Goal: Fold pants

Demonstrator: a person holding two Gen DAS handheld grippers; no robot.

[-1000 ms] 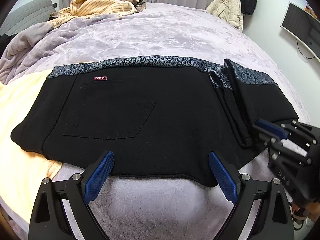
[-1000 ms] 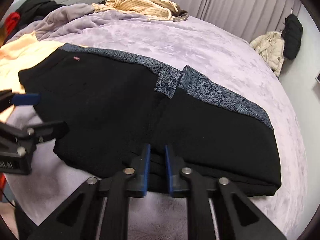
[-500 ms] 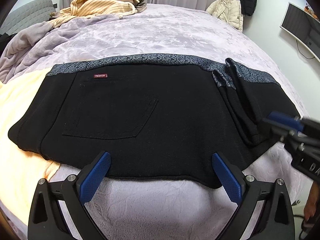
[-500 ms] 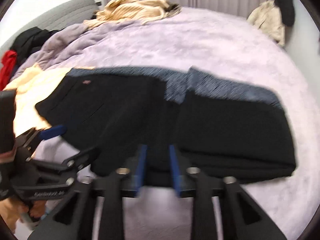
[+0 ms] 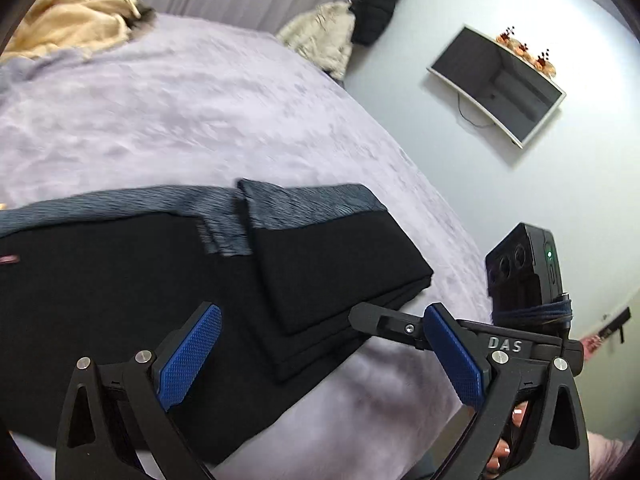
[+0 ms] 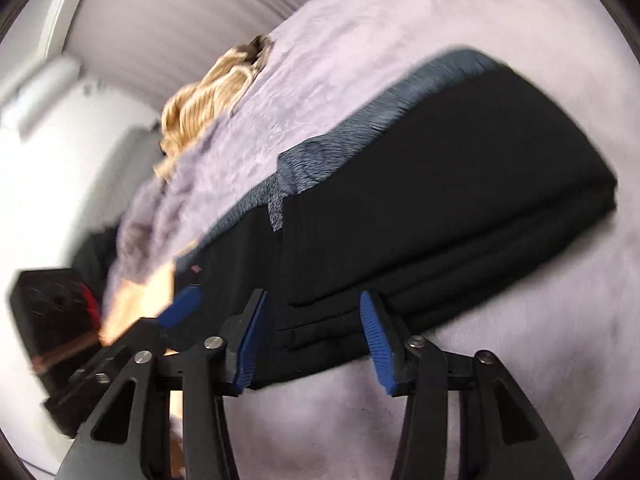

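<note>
The black pants [image 5: 132,280] with a grey patterned waistband lie folded on the purple bedspread [image 5: 180,112]; a folded leg section [image 5: 332,264] rests on top at the right end. My left gripper [image 5: 320,360] is open and empty, over the pants' near edge. The right gripper's body [image 5: 400,326] shows beside it at the right. In the right wrist view the pants [image 6: 420,208] lie tilted across the frame, and my right gripper [image 6: 314,344] is open and empty at their near edge. The left gripper's blue pad [image 6: 182,306] shows at the left.
A tan striped garment [image 5: 68,20] lies at the bed's far side. Cream and black jackets [image 5: 344,24] hang by the curtains. A monitor [image 5: 496,84] is mounted on the right wall. An orange-yellow cloth [image 6: 132,300] lies under the pants' left end.
My right gripper has opened and let go of the pants' edge. Both views have swung and tilted; the left view now faces the pants' right end. The two grippers have come close together.
</note>
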